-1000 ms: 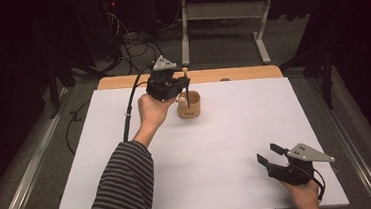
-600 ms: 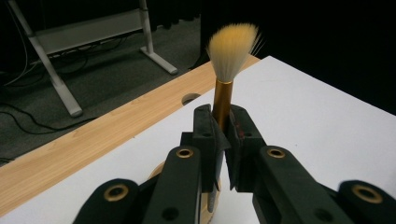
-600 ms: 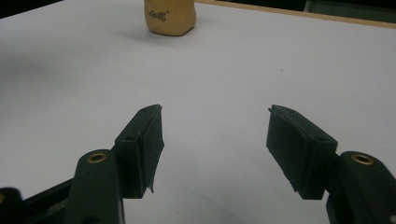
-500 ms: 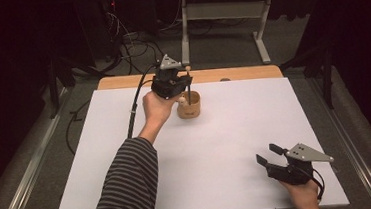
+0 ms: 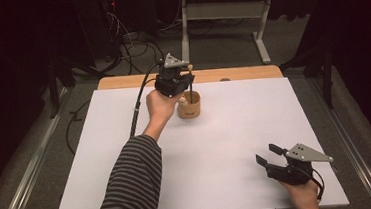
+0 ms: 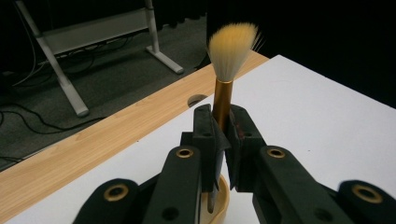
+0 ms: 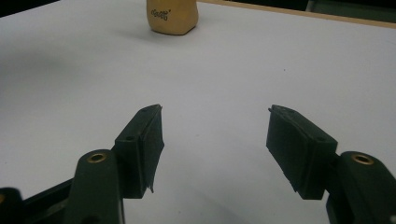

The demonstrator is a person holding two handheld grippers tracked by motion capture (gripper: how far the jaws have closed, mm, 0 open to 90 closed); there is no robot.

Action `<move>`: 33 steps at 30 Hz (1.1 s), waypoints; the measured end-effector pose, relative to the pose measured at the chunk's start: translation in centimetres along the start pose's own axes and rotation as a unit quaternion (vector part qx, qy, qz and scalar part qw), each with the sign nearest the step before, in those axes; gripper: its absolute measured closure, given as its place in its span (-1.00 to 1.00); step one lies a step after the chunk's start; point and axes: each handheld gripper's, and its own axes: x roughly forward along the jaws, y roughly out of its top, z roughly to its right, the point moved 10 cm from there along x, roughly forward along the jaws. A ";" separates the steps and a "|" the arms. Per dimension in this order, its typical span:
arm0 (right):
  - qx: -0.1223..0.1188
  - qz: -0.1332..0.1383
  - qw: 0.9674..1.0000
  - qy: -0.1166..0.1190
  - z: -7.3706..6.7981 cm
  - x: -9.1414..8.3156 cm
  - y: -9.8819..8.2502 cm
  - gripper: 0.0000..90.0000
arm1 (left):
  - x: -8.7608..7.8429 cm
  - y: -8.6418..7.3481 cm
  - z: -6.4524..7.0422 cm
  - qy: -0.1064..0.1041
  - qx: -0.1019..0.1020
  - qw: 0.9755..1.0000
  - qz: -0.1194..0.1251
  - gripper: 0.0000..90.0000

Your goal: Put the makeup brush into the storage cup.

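The left claw (image 6: 223,140) grips a brush (image 6: 223,93) upright over the wooden cup (image 5: 188,105) at the table's (image 5: 235,130) far side; it should lower straight. The right claw (image 7: 215,140) rests open, empty.

A white table (image 5: 227,146) with a wooden far edge carries 1 tan cup (image 5: 189,105).
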 end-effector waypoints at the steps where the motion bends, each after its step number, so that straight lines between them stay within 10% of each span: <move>1: -0.001 0.000 1.000 0.000 0.0 0.0 0.0 -0.15 | 0.1 -0.1 0.0 0.000 -0.003 1.000 0.000 0.86; 33: -0.005 -0.009 1.000 0.002 -0.1 0.2 -0.2 -0.15 | 3.1 -2.8 -0.2 0.001 -0.007 0.998 -0.058 0.85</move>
